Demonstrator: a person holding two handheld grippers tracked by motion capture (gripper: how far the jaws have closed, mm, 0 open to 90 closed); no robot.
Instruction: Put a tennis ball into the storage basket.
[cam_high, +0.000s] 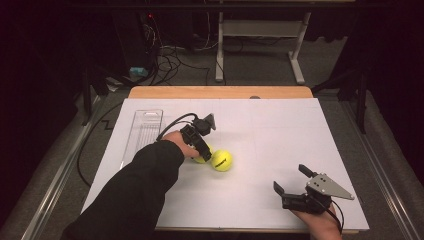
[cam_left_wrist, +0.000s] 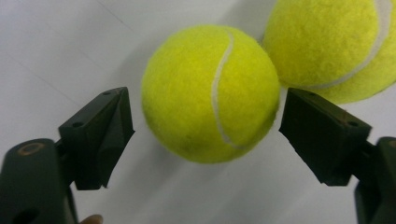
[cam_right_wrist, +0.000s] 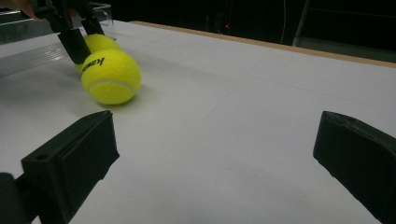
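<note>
The left gripper stood spread around one ball, jaws flanking it with a gap on each side. A second ball lay touching it on the right. A clear tray sat left on the table. The right gripper rested wide apart, holding nothing.

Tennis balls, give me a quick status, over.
Left tongs open, straddling near ball, not closed. Second ball close beside it, could get nudged. Right tongs open, idle at table front.
</note>
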